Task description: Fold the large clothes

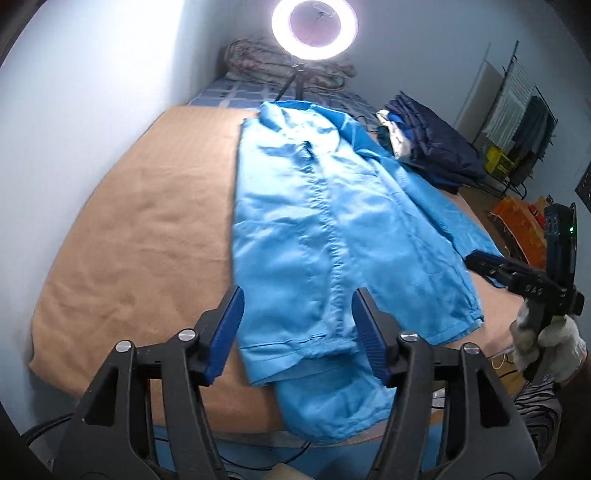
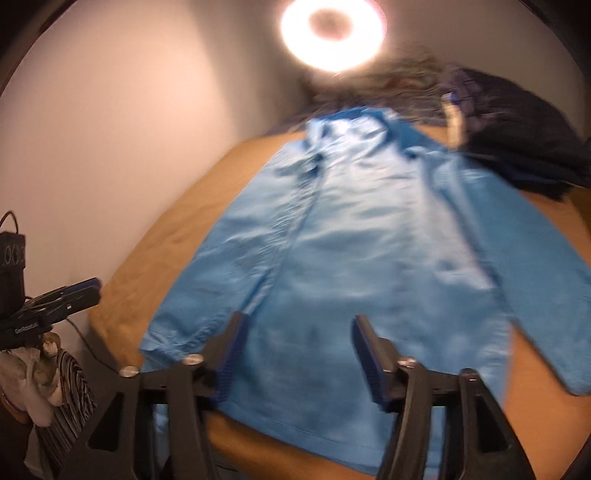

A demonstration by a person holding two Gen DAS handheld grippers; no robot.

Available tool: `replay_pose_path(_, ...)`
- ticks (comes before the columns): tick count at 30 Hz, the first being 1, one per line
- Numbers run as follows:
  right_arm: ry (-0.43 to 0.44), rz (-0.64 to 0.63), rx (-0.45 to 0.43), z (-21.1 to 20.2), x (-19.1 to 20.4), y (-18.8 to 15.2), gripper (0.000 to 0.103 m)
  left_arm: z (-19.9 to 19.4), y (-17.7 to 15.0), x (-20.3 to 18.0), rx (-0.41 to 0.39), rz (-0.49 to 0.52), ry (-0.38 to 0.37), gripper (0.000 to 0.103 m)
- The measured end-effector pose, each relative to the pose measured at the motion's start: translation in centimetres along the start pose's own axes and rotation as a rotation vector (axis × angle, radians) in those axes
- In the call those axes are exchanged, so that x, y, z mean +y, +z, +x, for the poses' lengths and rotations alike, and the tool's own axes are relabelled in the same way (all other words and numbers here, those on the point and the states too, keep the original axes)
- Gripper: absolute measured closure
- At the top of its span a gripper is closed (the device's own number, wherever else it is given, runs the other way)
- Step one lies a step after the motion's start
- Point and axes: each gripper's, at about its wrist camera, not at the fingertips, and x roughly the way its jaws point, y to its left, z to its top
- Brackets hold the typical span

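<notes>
A large light-blue jacket (image 1: pixel 325 229) lies lengthwise on a bed covered by a tan blanket (image 1: pixel 140 229), its collar at the far end and its hem near me. A sleeve end hangs over the near bed edge. My left gripper (image 1: pixel 297 314) is open and empty, hovering above the jacket's near hem. My right gripper (image 2: pixel 297 345) is open and empty above the jacket (image 2: pixel 351 240), whose right sleeve stretches down the right side. The right gripper also shows at the right edge of the left wrist view (image 1: pixel 491 266), by the jacket's right side.
A ring light (image 1: pixel 314 27) on a small tripod stands at the far end of the bed. A pile of dark blue clothes (image 1: pixel 428 147) lies at the far right. A folded quilt (image 1: pixel 258 62) lies behind. A white wall runs along the left. A drying rack (image 1: pixel 517 125) stands at right.
</notes>
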Motion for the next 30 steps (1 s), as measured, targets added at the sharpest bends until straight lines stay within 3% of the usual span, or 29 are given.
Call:
replay_pose_path(3,-0.122,0.01,-0.031,-2.8,-3.4,0.0,0.011,-0.2,0.5,-2.1,-0.009,0.024,-0.01,0.033)
replay_pose_path(4,-0.152,0.021,-0.032,-3.4,-4.3,0.1,0.01,-0.2,0.5,-2.5,-0.01,0.029,-0.017,0.033)
replay_pose_path(11,-0.297,0.246,-0.049,-8.2,-15.3,-0.3,0.011,0.4,1.0,-5.9,-0.001,0.063,-0.042,0.033)
replay_pose_path(15,-0.369,0.419,-0.041,-9.2,-22.6,-1.3,0.026,1.1,1.2,-6.6,0.008,0.043,-0.061,0.033)
replay_pose_path(21,-0.391,0.642,-0.032,-9.3,-29.7,-3.5,0.031,2.3,1.1,-7.0,0.051,0.025,-0.074,0.033)
replay_pose_path(30,-0.389,0.773,-0.013,-7.2,-33.2,-4.6,0.036,3.0,0.8,-7.2,0.084,0.018,-0.073,0.033)
